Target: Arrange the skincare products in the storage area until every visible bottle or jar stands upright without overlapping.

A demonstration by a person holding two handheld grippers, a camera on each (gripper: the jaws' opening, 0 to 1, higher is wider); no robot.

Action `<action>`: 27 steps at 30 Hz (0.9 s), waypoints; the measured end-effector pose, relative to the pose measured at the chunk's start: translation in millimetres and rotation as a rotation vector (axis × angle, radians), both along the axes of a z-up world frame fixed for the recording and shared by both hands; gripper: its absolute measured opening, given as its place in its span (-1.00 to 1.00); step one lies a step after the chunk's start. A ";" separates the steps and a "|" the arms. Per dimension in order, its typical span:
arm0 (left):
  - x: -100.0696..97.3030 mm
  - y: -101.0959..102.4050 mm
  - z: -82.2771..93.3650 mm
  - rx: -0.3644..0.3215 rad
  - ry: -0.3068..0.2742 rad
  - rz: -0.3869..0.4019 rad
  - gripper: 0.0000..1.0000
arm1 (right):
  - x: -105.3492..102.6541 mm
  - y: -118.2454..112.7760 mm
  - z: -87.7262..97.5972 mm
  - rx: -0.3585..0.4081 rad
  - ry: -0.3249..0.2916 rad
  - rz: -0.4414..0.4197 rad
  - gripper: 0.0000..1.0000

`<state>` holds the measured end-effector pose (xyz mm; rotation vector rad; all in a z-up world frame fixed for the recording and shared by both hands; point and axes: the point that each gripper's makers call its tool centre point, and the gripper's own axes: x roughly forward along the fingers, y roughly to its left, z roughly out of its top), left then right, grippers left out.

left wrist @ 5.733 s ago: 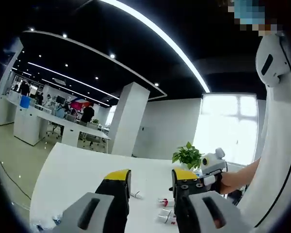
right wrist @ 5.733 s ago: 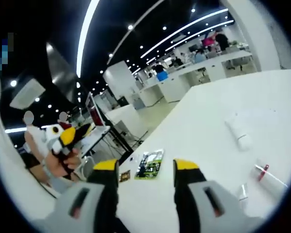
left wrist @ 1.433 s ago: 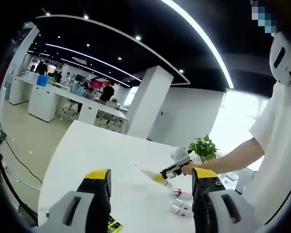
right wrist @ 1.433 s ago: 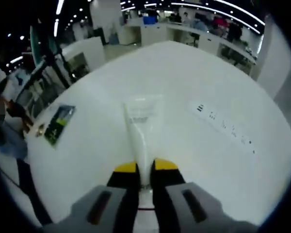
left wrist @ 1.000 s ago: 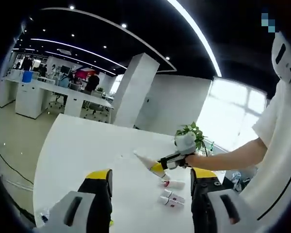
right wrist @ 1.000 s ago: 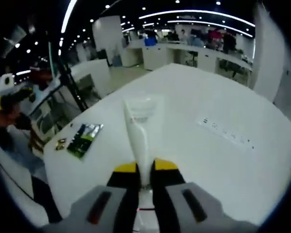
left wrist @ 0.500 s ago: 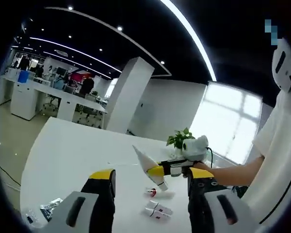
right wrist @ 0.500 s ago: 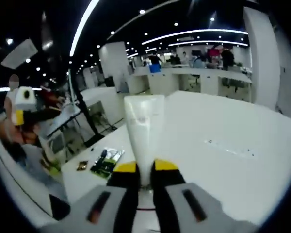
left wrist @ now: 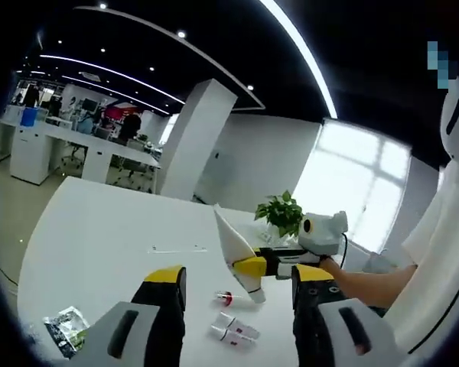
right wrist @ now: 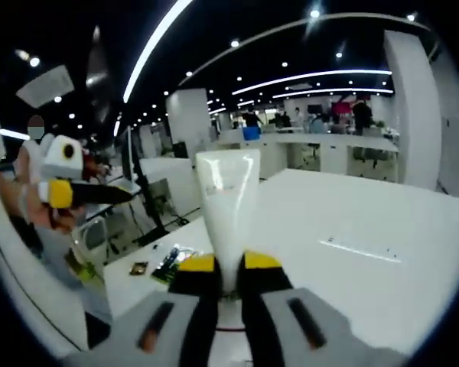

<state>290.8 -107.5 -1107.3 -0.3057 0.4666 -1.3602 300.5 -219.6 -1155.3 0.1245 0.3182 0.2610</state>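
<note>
Left gripper view: on the white table (left wrist: 99, 237) a small packet (left wrist: 61, 327) lies at the left, then the left gripper (left wrist: 237, 294) with jaws wide apart and empty. Between those jaws lie two small bottles (left wrist: 237, 330) on their sides, one beyond the other. To the right, the right gripper (left wrist: 254, 267) pinches one white tube (left wrist: 231, 248) near its cap end, lifted clear of the table. In the right gripper view its jaws close tightly on the tube (right wrist: 228, 206).

The tube likely needs lowering cap-down onto bare table, well apart from the bottles, released only once steady.

Counted: one tube, two bottles, one packet.
</note>
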 end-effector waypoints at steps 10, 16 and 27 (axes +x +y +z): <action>-4.4 -28.7 0.9 -0.066 0.054 0.063 0.08 | -21.7 3.3 16.4 -0.001 -0.059 -0.006 -0.84; -14.8 -46.7 0.6 -0.105 0.083 0.071 0.06 | -26.1 12.8 20.4 -0.012 -0.080 0.017 -0.84; -24.1 -58.4 -9.6 -0.077 0.115 0.065 0.06 | -33.5 37.4 25.3 -0.030 -0.094 0.054 -0.83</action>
